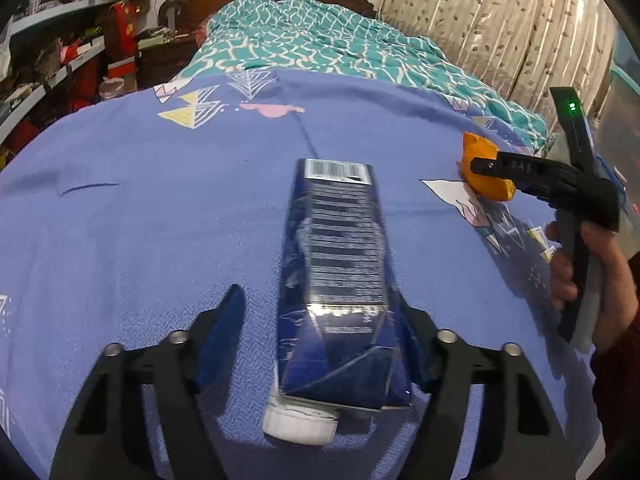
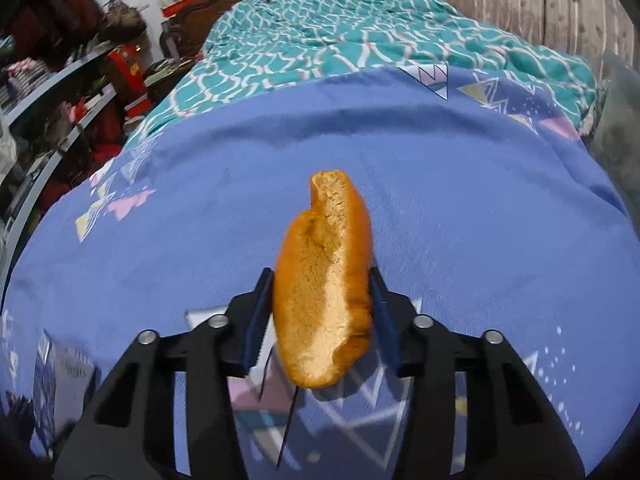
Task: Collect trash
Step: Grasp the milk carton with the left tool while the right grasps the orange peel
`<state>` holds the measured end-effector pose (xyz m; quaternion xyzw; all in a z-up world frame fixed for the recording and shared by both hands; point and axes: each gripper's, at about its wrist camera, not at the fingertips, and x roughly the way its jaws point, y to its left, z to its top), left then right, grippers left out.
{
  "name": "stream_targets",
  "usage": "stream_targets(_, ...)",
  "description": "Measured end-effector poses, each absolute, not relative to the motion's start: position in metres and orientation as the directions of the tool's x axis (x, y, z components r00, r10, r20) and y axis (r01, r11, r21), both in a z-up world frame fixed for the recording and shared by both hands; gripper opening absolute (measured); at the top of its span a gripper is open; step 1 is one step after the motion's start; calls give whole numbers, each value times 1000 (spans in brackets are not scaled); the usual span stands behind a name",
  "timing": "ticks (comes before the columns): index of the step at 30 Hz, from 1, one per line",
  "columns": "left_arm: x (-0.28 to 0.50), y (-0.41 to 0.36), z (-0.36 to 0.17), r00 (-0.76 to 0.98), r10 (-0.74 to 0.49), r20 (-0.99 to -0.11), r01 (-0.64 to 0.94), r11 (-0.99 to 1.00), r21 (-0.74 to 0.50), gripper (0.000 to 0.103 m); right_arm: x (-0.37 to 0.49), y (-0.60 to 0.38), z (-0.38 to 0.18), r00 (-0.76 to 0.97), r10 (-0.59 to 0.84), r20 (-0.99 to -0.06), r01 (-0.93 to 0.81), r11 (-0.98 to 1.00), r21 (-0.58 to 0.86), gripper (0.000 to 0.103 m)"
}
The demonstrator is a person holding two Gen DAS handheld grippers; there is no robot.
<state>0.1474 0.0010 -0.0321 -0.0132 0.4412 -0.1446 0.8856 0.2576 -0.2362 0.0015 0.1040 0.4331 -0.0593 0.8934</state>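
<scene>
Blue carton sits between the left gripper's parted fingers; the right gripper clamps bread.

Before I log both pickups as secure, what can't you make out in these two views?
- Dark blue carton, left wrist view: whether the left-hand pad touches it; there the cloth shows in between.
- Its label text: blurred.
- Its white cap: partly hidden under the carton.
- Bread piece, right wrist view: its far side faces away; from the left wrist view the right gripper covers part of it.
- No trash bin in either view.
</scene>
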Motion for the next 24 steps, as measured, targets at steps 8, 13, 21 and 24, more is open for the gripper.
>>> stream_targets(8, 141, -9, -32, 586, -239, -775, 275, 957, -88, 47, 174, -194, 6, 646, 16, -763, 48, 997, 61, 45)
stream_targets(13, 141, -8, -32, 588, -236, -774, 273, 958, -85, 47, 105, -167, 8, 658, 63, -750, -57, 998, 34, 45)
stream_targets(21, 139, -8, -31, 588, -235, -774, 275, 958, -82, 47, 39, -162, 5, 684, 83, -725, -34, 996, 81, 49)
stream_targets(24, 138, -9, -31, 594, -222, -773, 277, 959, -63, 47, 30, -169, 1, 688, 89, -720, -10, 993, 114, 60)
